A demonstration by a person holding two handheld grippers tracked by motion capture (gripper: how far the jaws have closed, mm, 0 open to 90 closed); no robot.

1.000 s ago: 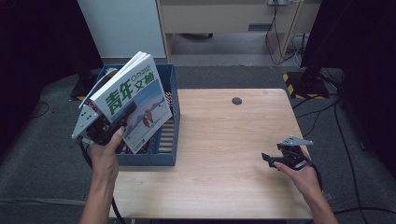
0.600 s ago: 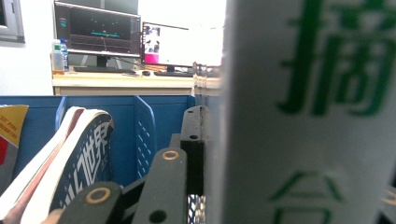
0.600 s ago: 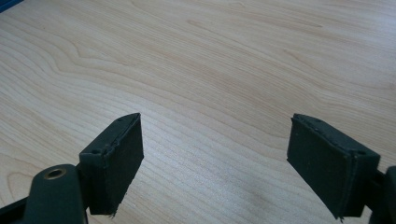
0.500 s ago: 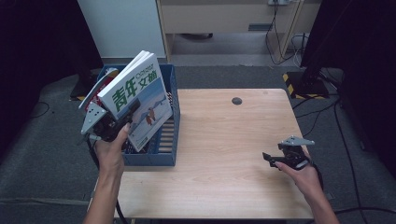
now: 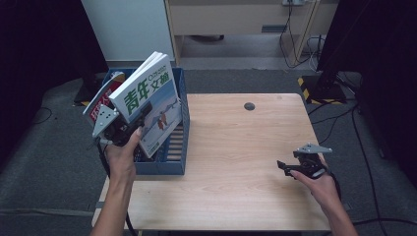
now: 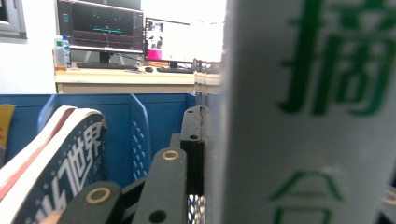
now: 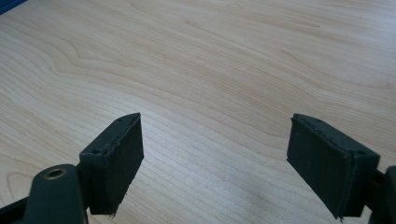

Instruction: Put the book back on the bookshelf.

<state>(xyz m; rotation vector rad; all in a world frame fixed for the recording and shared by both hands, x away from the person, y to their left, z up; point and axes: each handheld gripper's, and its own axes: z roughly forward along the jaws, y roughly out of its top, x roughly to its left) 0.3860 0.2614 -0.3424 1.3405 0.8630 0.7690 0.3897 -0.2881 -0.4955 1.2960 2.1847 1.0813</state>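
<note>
Magazine [image 5: 150,105] between left fingers [image 5: 142,112]

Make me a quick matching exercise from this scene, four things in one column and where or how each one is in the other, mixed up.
Things:
1. magazine
2. blue crate
3. right gripper
4. left gripper

States:
A. jaws apart over bare table
B. stands at the table's left edge
C. clamped on the white cover
D. held tilted above the crate

Pairs: 1-D, 2-B, 3-A, 4-C
</note>
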